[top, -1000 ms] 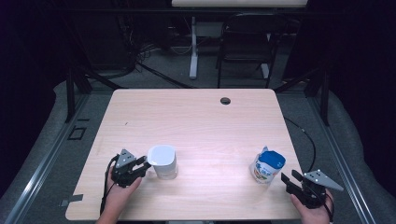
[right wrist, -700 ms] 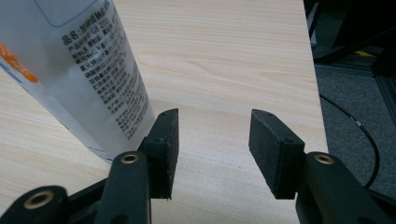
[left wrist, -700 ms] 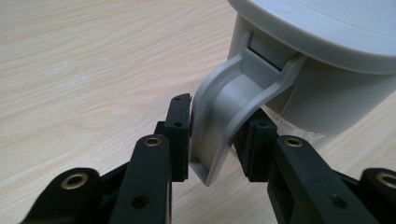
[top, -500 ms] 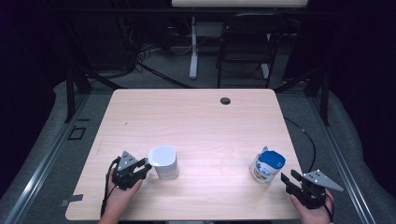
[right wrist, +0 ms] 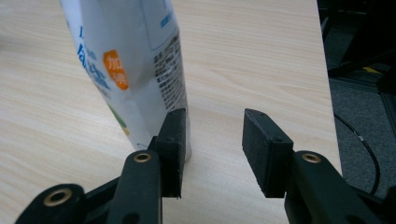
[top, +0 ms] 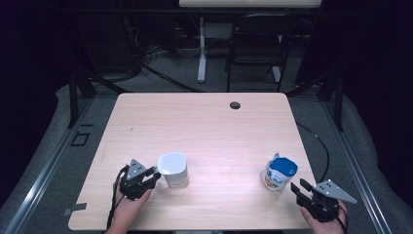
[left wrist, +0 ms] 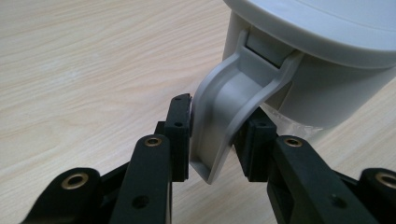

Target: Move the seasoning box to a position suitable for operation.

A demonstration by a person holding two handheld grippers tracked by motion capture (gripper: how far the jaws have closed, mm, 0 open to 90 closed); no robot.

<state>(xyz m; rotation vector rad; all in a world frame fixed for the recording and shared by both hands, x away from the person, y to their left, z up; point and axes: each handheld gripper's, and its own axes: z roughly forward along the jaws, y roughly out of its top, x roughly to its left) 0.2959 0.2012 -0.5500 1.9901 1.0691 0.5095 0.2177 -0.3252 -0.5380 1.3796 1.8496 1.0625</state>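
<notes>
Since before, right tool (top: 303,187) narrowed, empty beside pouch (top: 278,174); left tool (top: 152,176) grips mug (top: 174,169) handle.

Looks like a lab/test rig: lone wooden table (top: 204,122), black curtains (top: 29,73), floor cables (top: 160,73).

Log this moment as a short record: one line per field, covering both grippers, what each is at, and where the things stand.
Surface: wooden table
Left gripper: jaws around the handle of the grey jug, pads against both sides of it
Grey jug: upright, lid on, near the table's front left
Right gripper: jaws have just been closing, nothing between them; the left pad sits beside the carton's base
Carton: white and blue, upright, front right, blue cap on top
Table hole: dark, round, near the far edge
</notes>
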